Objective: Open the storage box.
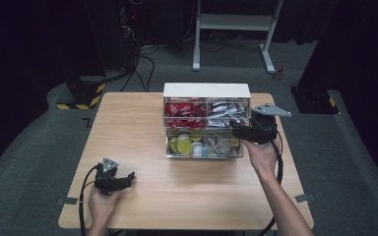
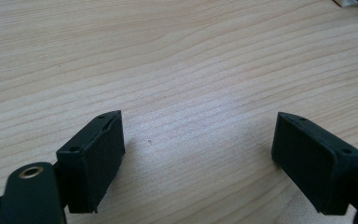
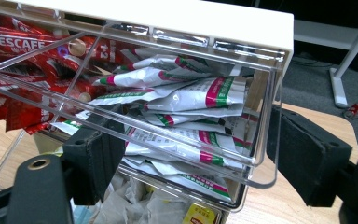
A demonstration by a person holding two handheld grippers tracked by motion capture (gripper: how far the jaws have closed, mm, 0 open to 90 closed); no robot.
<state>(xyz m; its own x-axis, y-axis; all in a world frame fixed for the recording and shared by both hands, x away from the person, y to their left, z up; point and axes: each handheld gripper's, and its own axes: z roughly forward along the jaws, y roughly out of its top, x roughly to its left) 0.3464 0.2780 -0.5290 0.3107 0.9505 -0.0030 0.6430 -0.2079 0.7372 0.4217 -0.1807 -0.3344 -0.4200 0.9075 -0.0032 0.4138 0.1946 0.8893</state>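
Organizer [image 1: 206, 91]: set at the far middle of the table [image 1: 128, 142]; clear plastic, white top, upper and lower compartments.
Upper right drawer [image 3: 256, 116]: tilted open, filled with white sachets [image 3: 191, 98].
Right gripper [image 1: 237, 127]: jaws apart, straddling the drawer's front right corner; contact cannot be told.
Left gripper [image 2: 198, 154]: jaws apart over bare wood, near left.
Handling: judged light, stiff, slippery, crackable if squeezed; best taken by the front lip.
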